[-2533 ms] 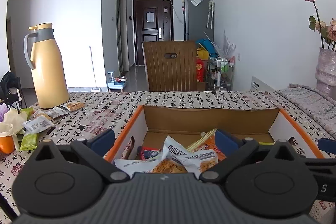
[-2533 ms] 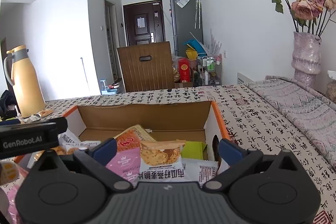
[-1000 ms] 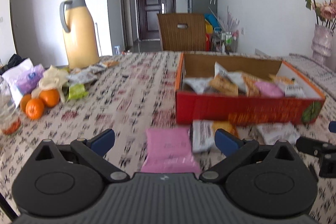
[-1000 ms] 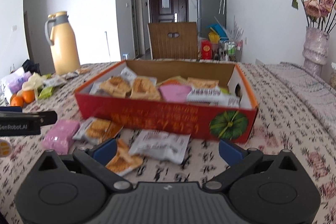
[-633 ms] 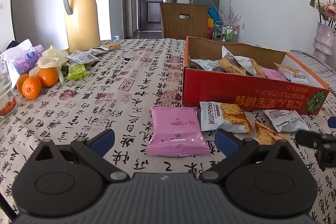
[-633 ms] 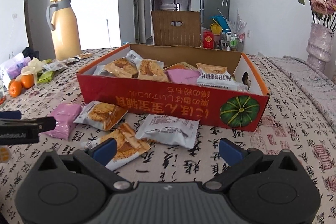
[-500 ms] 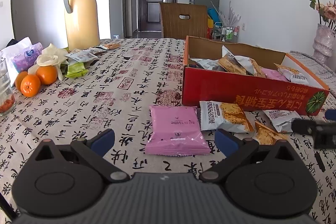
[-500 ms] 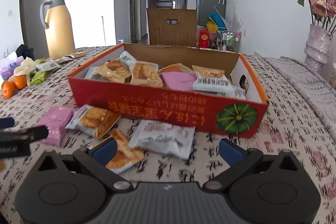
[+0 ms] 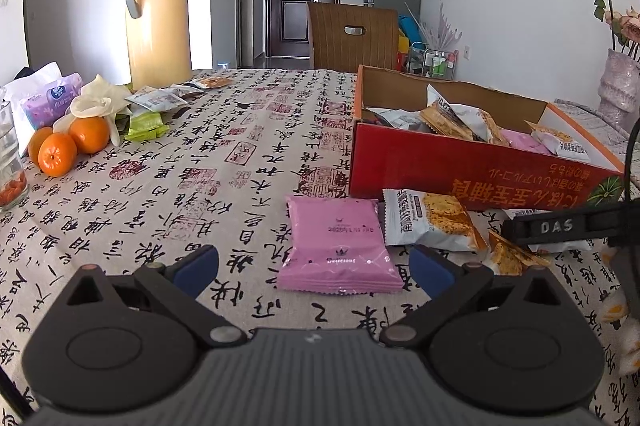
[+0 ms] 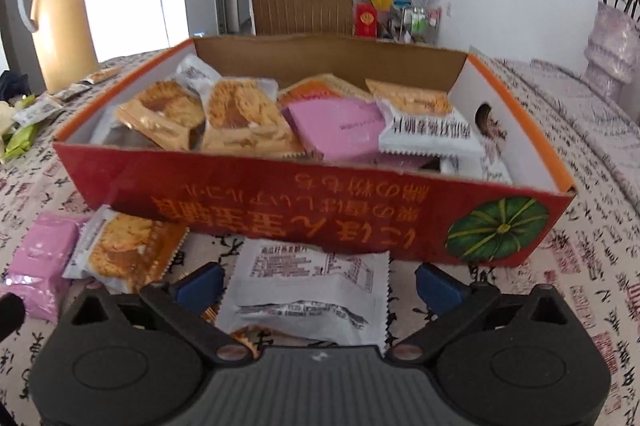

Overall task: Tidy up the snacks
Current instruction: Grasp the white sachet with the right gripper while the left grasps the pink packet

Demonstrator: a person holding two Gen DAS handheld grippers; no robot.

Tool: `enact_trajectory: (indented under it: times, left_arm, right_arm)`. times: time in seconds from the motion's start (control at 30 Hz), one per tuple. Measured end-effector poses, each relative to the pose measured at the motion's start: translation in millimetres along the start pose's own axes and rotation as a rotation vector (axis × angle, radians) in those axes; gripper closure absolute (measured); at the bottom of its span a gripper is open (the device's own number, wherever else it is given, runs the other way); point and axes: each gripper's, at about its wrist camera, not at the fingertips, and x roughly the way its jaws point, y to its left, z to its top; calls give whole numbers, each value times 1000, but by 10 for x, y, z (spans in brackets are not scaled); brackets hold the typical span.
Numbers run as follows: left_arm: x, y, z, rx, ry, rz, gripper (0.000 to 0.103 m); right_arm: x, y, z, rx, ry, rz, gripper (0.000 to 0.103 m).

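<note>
- Left tool (image 9: 312, 268): jaws spread wide, holding nothing, low over the desk (image 9: 200, 162) with the pink packet (image 9: 338, 246) lying flat between its blue fingertips (image 9: 196, 266).
- Right tool (image 10: 318, 286): jaws likewise spread and empty, straddling the white packet (image 10: 308, 296), which lay face-down on the cloth just before the box.
- Red cardboard box (image 10: 320, 214): open-topped, standing toward the desk's right side, printed with yellow characters and a green pumpkin; it held a jumble of cracker packets (image 10: 244, 118), one pink packet among them.
- Loose snacks outside the box, along its front wall: the pink packet, a cracker packet (image 9: 432, 222) touching its right edge, the white packet and one further cracker packet (image 9: 512, 258), partly hidden.
- Left edge of the desk: two oranges (image 9: 68, 146), a green sachet (image 9: 146, 126), a purple tissue pack (image 9: 48, 102).
- Far left corner: a yellow thermos jug (image 9: 158, 18), upright.
- Right edge: a vase (image 10: 612, 50) with dried roses.
</note>
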Motion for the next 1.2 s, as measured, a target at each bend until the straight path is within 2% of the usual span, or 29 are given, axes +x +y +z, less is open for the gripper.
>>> enact_trajectory:
  times: [0.1,0.17,0.47,0.77,0.97,1.2]
  left_arm:
    - [7,4,-1,-4,3,-3,0]
    - [8,7,-1,-5,3,-4,0]
    - [4,2,-4,-7,3,-1,0]
    - [21,13,3,-10,12,13,0]
    - [71,16,57,-5,69,19,0]
    - [119,4,222,0,104,54,0]
  right_arm:
    - [11,-13,-31,10,-17,8,10]
    - [-24,2,-44,0,-29,19,26]
    - [-145,-85,-67,14,-38,50,41]
    - [-422,-279,-235,15,-107,52,42]
    - [-635,-520,-354,43,-149,33,41]
    - [-690,-752,-418,92,-184,-5,41]
